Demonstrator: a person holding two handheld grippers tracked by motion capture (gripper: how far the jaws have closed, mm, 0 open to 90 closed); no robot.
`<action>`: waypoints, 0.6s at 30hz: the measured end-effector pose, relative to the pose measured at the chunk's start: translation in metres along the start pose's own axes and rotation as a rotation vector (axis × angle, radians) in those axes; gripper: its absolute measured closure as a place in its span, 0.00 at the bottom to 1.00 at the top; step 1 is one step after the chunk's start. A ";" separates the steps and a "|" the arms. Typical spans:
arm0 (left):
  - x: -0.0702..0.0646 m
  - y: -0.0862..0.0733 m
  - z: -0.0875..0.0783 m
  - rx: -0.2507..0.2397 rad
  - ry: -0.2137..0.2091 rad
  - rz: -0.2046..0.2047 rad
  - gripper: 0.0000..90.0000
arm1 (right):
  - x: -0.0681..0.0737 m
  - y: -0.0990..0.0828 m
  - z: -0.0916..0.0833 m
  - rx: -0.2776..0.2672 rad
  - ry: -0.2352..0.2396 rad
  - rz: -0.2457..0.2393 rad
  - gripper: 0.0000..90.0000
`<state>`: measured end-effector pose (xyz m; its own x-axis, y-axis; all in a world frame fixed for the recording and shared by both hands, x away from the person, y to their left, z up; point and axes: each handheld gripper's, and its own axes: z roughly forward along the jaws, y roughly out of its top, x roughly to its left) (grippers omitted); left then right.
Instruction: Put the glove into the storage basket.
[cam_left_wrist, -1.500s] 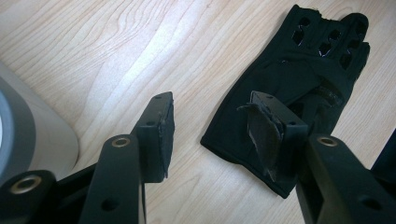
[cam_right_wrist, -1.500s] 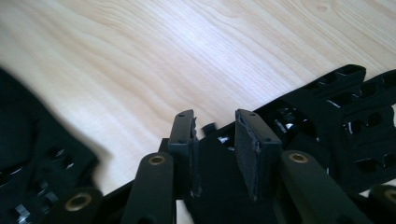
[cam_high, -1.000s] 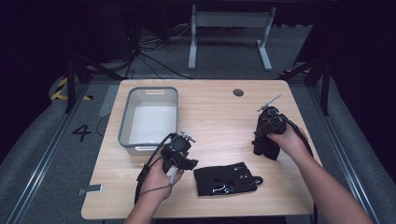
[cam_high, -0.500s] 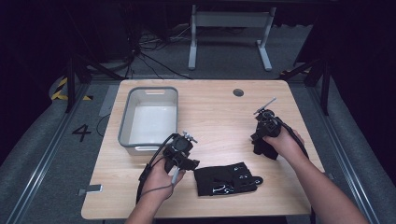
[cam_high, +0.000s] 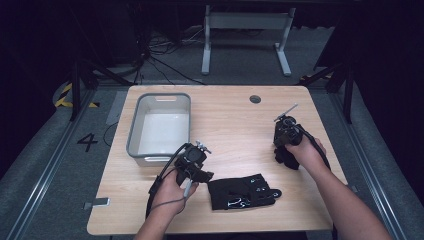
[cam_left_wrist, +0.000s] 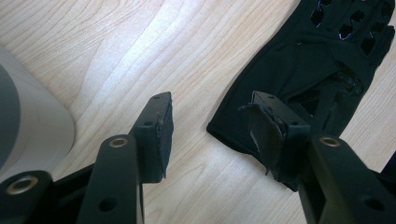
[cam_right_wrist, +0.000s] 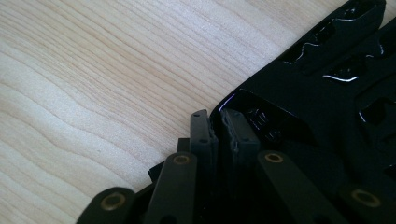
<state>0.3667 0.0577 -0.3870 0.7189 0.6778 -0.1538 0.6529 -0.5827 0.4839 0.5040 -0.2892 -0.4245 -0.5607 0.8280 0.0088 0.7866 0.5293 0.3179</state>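
Currently pick-up step: right gripper jaws just closed narrow on edge of 2nd glove, table right side. Left gripper wide open at cuff of glove, front centre. Next, prob.: left shuts on cuff, then lift.

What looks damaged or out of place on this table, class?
The pad on one jaw of the left gripper looks torn. Its soft face peels away in ragged flaps, right over the edge of the black glove. The other jaw's pad lies flat and whole.
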 end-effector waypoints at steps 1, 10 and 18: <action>0.000 0.000 0.000 0.000 0.000 0.001 0.56 | 0.000 -0.001 0.000 -0.005 0.001 0.002 0.94; 0.000 0.000 0.000 0.002 0.001 0.004 0.56 | 0.000 -0.002 -0.003 -0.024 -0.004 0.005 0.97; -0.001 0.005 0.001 -0.001 -0.004 0.013 0.56 | 0.004 -0.012 -0.039 -0.116 -0.003 -0.018 0.97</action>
<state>0.3695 0.0540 -0.3859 0.7285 0.6683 -0.1508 0.6431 -0.5912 0.4867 0.4822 -0.2994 -0.3908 -0.5734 0.8192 -0.0003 0.7413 0.5191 0.4254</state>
